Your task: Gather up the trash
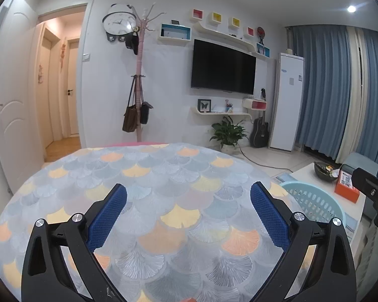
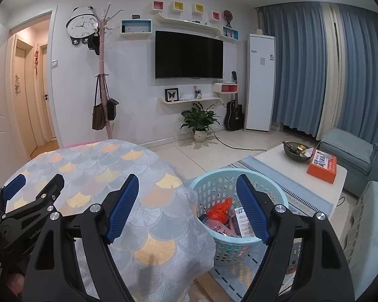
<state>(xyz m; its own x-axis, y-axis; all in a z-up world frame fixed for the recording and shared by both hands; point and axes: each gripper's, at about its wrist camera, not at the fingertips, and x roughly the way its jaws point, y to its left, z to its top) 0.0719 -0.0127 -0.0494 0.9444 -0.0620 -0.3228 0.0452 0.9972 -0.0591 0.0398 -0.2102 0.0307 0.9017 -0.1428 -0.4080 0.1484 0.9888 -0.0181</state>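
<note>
Both sets of jaws stand wide apart with nothing between them; the left gripper (image 1: 189, 196), black-armed with blue textured pads, hovers over the round table covered in a grey cloth printed with yellow and orange fan shapes (image 1: 143, 176); the right gripper (image 2: 187, 188), of the same build, sits at the table's right edge, its left finger over the cloth and its right finger in front of the pale blue perforated plastic basket (image 2: 209, 188); in the right wrist view the left gripper shows as black arms and a blue pad at the lower left, just beside the right one.

The basket stands on the floor touching the hanging cloth, on a pale blue patterned rug (image 2: 305, 198); the trash lies inside it: a crumpled orange plastic bag (image 2: 220, 210), a clear pinkish bottle with a dark cap (image 2: 214, 225) and a white printed paper packet (image 2: 243, 222), all piled together at the bottom; in the left wrist view only the basket's rim and wall show, right of the table.

Beyond the basket a low white coffee table (image 2: 272, 156) bears a dark bowl of small items (image 2: 296, 149) and an orange box (image 2: 322, 164), near each other but apart; a grey-blue sofa (image 2: 350, 151) lies at the right.
</note>
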